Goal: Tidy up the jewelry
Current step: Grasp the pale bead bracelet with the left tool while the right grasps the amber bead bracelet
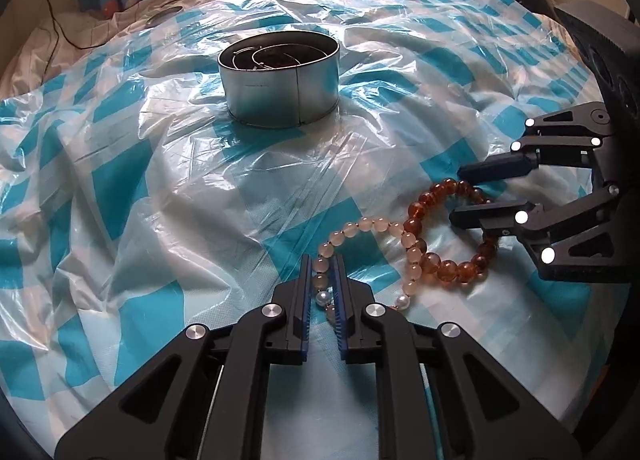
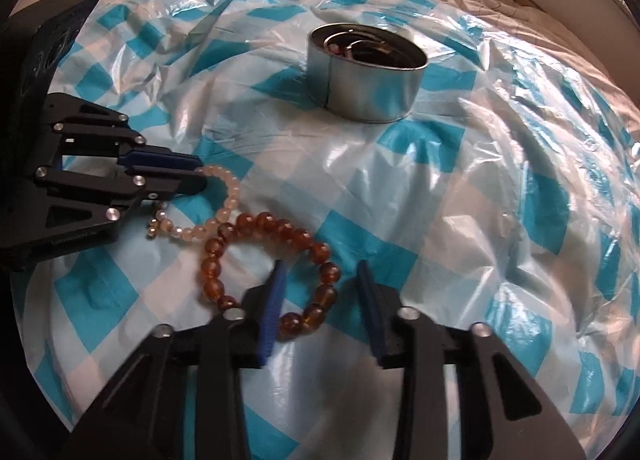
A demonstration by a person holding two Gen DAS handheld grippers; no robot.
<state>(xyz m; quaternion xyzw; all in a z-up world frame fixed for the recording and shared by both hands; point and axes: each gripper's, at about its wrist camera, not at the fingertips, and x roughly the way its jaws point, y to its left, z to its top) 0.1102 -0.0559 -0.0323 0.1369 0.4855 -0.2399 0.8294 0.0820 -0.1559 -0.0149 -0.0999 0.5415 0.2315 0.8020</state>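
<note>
Blue-and-white checked plastic sheet covers the bed, and from the left wrist view the left hand-held gripper has its pads nearly together around one run of the pale pink bracelet, a few beads sitting between them. That bracelet crosses the amber bracelet just to its right. The round metal tin, already holding some wire pieces, stands well apart, farther up the sheet.

From the right wrist view, the right hand-held gripper straddles the near side of the amber bracelet; its jaws stand apart and the pads do not seem to press the beads.

Since the two strands overlap, lifting the pale one straight up risks dragging the amber one. Better to steady the amber loop with the right, then draw the pale strand slowly away before carrying it to the tin.
</note>
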